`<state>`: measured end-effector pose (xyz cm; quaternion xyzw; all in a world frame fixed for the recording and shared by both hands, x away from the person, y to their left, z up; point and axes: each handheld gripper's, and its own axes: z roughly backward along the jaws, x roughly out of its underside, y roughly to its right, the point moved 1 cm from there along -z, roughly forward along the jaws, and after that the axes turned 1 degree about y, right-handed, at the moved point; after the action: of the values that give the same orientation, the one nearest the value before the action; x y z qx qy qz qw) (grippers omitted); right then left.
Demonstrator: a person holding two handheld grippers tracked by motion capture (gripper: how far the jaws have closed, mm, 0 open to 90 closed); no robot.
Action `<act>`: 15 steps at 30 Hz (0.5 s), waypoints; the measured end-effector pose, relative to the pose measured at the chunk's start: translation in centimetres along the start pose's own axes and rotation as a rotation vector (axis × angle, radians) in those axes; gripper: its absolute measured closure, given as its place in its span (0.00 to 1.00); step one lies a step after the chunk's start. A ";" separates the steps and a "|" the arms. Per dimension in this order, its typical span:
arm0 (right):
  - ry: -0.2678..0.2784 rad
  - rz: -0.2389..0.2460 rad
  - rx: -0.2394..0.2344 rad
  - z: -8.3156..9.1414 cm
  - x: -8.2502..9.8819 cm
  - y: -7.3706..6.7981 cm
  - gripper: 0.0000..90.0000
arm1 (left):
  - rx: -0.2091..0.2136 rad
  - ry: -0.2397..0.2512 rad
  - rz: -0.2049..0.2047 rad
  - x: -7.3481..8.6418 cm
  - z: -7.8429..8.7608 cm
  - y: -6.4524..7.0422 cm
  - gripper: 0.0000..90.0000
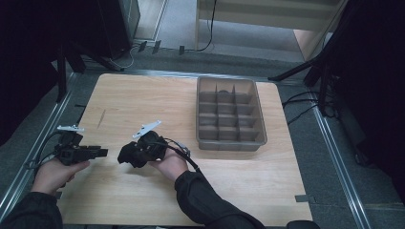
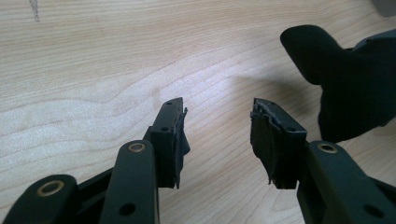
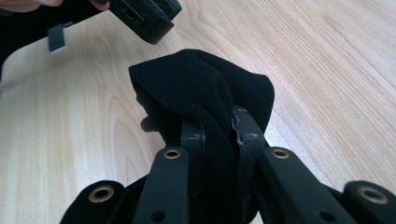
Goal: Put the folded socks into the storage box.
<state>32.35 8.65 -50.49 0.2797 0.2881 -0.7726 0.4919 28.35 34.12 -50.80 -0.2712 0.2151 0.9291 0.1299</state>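
— Black ribbed fabric, a bunched cloth (image 3: pixel 205 93), is seen pinched between the jaws of the right gripper (image 3: pixel 219 130). How is it held?

— The jaws are drawn close together on the cloth, with a fold of it pressed between the pads; the rest is humped up over the tips and hangs past them. In the high view the same cloth (image 1: pixel 130 155) is shown as a dark wad at the front of the right gripper (image 1: pixel 138 152), held just above the wooden table (image 1: pixel 229 181), left of its middle and near the person's edge.

— And the left gripper?

— The left gripper (image 2: pixel 219 135) is held with its jaws standing about half apart, and nothing is caught between them; only bare wood grain is seen in the gap. The pads (image 2: pixel 271 140) are seen to be worn and frayed at their edges. In the high view the left gripper (image 1: pixel 98 152) is found at the table's left edge, pointed towards the cloth and a short way apart from it.

— Is the cloth seen from the left gripper's side?

— Yes: it (image 2: pixel 336 79) is shown at the upper right of the left gripper view, raised off the table, with a shadow cast on the wood beneath it.

— What else is laid out on the table?

— A grey divided tray (image 1: pixel 260 124) is set at the far right part of the table, well apart from both grippers. It is split into small compartments; what lies in them cannot be told.
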 end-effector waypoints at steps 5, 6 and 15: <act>0.001 -0.009 -0.012 0.8 -0.1 0.4 0.87 | -0.001 -0.004 -0.012 0.0 -0.1 0.1 0.59; 0.001 -0.010 -0.009 1.0 -0.1 0.5 0.87 | 0.000 -0.005 -0.012 0.0 -0.1 0.1 0.59; -0.010 -0.007 -0.012 2.3 -0.2 1.1 0.87 | 0.004 -0.001 -0.022 0.0 -0.1 0.4 0.59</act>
<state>33.14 6.75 -48.98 0.2717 0.2913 -0.7740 0.4922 28.23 33.74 -50.72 -0.2729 0.2138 0.9274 0.1407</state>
